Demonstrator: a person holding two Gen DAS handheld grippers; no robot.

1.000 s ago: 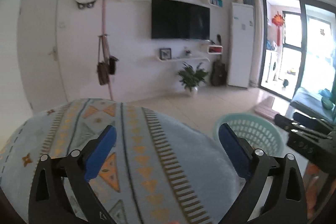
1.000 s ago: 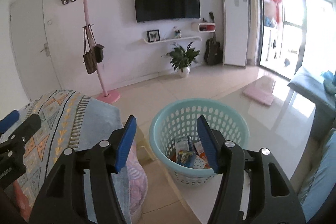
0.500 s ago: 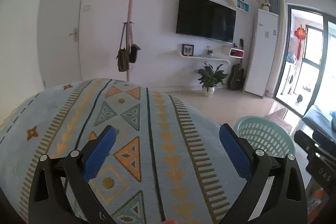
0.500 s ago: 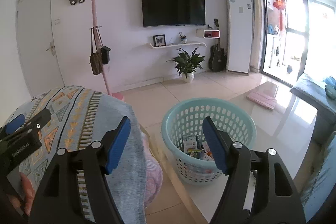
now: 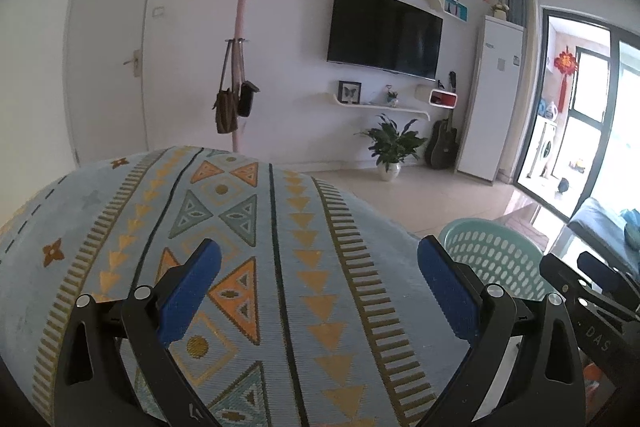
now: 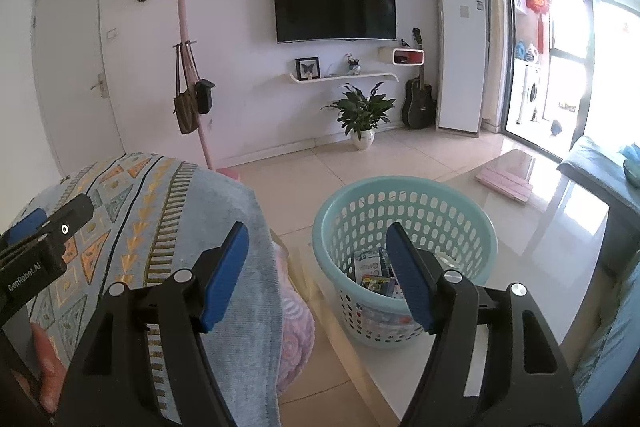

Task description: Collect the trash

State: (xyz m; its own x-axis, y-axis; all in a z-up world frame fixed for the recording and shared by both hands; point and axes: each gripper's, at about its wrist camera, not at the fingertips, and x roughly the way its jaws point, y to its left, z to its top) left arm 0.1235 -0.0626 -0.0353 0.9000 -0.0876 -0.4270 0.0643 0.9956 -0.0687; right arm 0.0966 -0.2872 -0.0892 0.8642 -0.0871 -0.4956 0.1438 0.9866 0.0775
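Note:
A teal perforated basket (image 6: 404,223) stands on the tiled floor and holds several pieces of packaging trash (image 6: 374,269) at its bottom. It also shows in the left wrist view (image 5: 490,259) at the lower right. My right gripper (image 6: 316,267) is open and empty, raised above the floor to the left of the basket. My left gripper (image 5: 318,279) is open and empty, held over a light blue patterned cloth (image 5: 240,247). The left gripper also shows in the right wrist view (image 6: 44,239) at the far left.
The patterned cloth (image 6: 160,227) covers a rounded seat with a pink cushion (image 6: 294,327) beneath. A pink coat stand (image 6: 192,67) with bags, a potted plant (image 6: 362,115), a guitar (image 6: 418,99) and a white cabinet (image 6: 462,47) line the far wall. A blue sofa (image 6: 600,167) is at right.
Both views have tilted up slightly and steadied. The left gripper shifted so the cloth fills less of its view. Both grippers stay open and empty.

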